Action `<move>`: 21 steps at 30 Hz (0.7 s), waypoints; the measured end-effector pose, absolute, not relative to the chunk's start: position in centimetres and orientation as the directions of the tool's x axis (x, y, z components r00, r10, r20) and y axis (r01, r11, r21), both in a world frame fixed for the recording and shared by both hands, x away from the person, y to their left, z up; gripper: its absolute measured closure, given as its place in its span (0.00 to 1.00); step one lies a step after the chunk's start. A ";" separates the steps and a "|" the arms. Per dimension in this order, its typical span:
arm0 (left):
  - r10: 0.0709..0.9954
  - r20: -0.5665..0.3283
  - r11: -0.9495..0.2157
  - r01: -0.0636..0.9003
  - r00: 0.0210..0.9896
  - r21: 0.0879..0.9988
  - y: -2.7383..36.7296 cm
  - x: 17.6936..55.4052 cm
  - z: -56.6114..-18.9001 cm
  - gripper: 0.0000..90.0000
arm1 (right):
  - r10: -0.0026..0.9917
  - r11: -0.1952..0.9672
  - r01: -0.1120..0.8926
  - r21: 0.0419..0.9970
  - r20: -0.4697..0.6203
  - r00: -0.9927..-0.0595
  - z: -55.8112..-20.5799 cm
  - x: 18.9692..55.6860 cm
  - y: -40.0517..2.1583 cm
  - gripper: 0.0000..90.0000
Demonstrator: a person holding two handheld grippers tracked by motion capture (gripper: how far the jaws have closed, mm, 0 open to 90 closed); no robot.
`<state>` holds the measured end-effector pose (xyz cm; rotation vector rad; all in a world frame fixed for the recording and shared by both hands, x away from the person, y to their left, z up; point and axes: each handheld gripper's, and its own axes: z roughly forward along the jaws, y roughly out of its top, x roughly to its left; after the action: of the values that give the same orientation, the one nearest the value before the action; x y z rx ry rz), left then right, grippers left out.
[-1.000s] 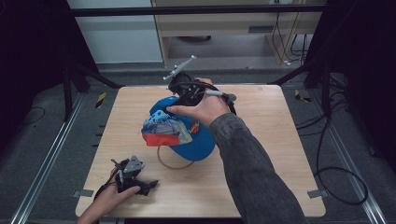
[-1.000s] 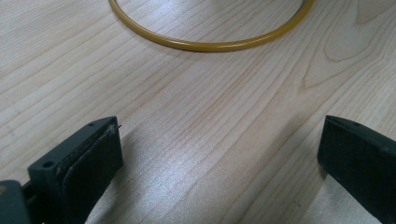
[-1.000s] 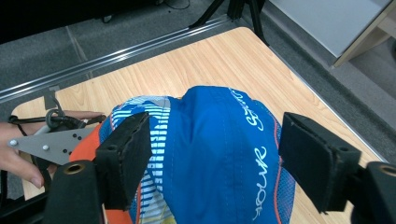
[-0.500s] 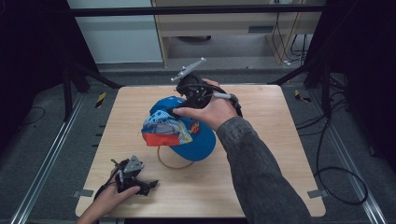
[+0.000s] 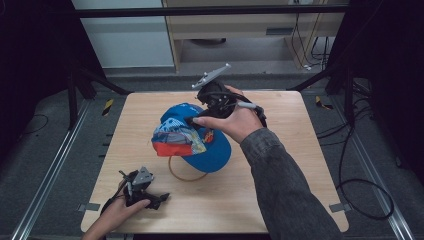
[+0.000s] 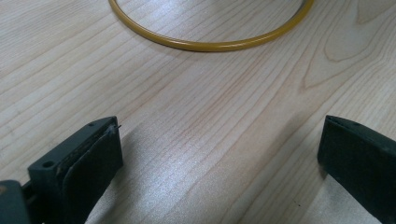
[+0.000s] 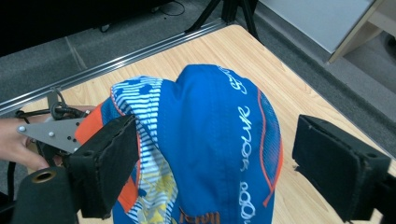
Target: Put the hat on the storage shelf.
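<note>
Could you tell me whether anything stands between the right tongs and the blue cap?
Nothing visible does. The right tongs hang open directly above the blue cap, one jaw on each side of its crown, with only air between.

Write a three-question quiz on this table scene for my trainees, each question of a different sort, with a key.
1. True or false: the right tongs are clamped shut on the blue cap.
2. Which lies on the table partly under the cap?
A. a yellow ring
B. a red cup
C. a spoon
3. Fill in: the left tongs are open above bare ____.

Key: 1 false, their jaws stand wide apart around the cap; 2 A; 3 wood.
</note>
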<state>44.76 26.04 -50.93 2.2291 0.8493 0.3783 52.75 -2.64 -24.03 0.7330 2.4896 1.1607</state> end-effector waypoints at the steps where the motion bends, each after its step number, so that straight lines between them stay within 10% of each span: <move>1: 0.671 0.019 -0.531 0.463 0.741 0.709 26.0 44.8 -50.9 0.00 | 0.563 0.540 0.325 0.777 -0.047 -0.825 -24.1 52.7 -2.8 0.15; 21: 0.672 0.018 -0.531 0.464 0.741 0.710 26.0 44.8 -50.9 0.00 | 0.601 0.500 0.334 0.799 -0.042 -0.798 -24.7 51.8 -6.6 0.06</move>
<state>44.76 26.03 -50.93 2.2281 0.8502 0.3780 51.79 -6.57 -24.69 0.7852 2.4322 1.1941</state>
